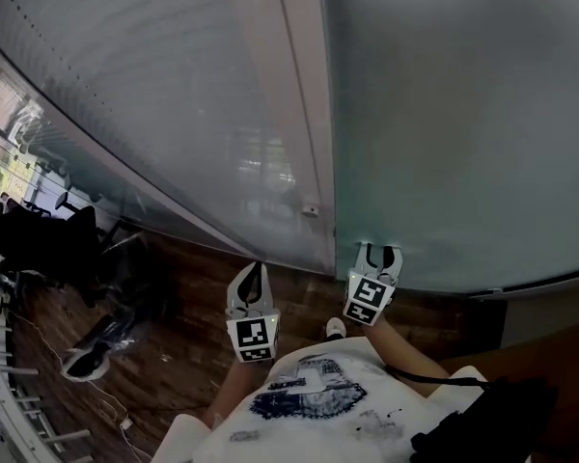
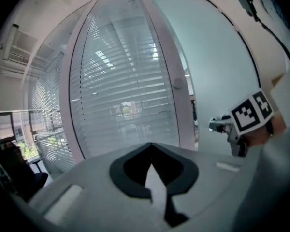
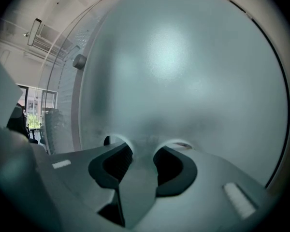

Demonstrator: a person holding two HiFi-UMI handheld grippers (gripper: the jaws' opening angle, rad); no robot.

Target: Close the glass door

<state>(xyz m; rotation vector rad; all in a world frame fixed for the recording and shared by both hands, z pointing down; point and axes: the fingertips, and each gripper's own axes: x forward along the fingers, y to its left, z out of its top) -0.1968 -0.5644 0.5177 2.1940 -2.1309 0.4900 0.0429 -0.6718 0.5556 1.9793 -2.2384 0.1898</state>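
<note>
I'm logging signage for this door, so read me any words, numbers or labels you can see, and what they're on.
No readable words or numbers anywhere.
Shirt print: blurred, unreadable.
Marker cubes: square patterns only, no letters.

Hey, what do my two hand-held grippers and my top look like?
The left hand-held gripper and right hand-held gripper match: pale grey bodies, black jaw linings, a cube of black-and-white square markers. The white T-shirt has a dark blue print.
</note>
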